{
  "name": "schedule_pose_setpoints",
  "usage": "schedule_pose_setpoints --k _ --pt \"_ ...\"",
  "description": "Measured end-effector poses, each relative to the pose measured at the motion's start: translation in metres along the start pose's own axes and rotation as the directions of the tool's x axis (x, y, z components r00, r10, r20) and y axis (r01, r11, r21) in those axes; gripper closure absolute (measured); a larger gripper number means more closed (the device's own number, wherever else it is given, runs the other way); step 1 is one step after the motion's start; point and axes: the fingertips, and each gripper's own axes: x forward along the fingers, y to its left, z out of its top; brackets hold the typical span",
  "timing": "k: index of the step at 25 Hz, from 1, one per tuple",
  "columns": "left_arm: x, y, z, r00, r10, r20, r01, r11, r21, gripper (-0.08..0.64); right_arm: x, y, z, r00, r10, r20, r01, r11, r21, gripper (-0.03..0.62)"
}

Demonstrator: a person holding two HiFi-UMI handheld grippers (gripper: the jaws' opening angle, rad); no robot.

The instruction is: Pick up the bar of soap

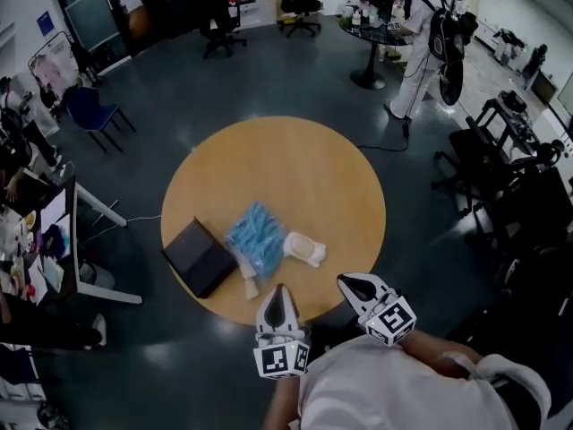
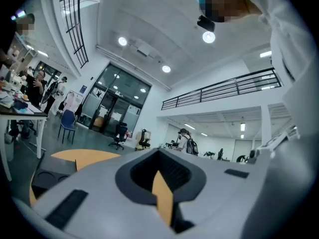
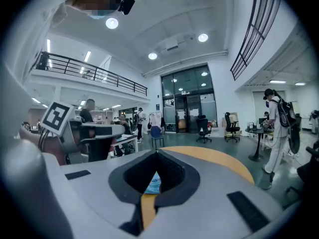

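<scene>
The bar of soap [image 1: 304, 247], white and oblong, lies on the round wooden table [image 1: 295, 168] just right of a crumpled blue bag [image 1: 257, 238]. My left gripper [image 1: 279, 290] hangs over the table's near edge, below the bag, with its jaws shut and nothing in them. To its right, my right gripper [image 1: 351, 282] is also shut and empty, a short way below and right of the soap. In the right gripper view a sliver of the blue bag [image 3: 153, 183] shows through the notch of the shut jaws [image 3: 155, 171]. The left gripper view shows only table top [image 2: 84, 156] past its jaws [image 2: 160, 176].
A black box [image 1: 199, 256] sits on the table's left side, and a small white piece [image 1: 251, 287] lies by the near edge. Office chairs [image 1: 222, 21], desks and a standing person with a backpack [image 1: 425, 34] surround the table on the dark floor.
</scene>
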Motion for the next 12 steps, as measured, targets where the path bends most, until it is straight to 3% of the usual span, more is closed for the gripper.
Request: schedule_pose_setpoints --k 5,12 --pt "0.014 0.022 -0.014 0.999 0.009 -0.033 -0.012 0.998 -0.065 0.554 0.045 -0.010 -0.024 0.994 0.012 -0.108 -0.015 1.000 -0.023 0.578" --pt "0.033 0.035 -0.029 0.997 0.004 -0.083 -0.010 0.998 -0.069 0.554 0.090 -0.017 -0.032 0.990 0.052 -0.130 -0.054 0.998 -0.009 0.578"
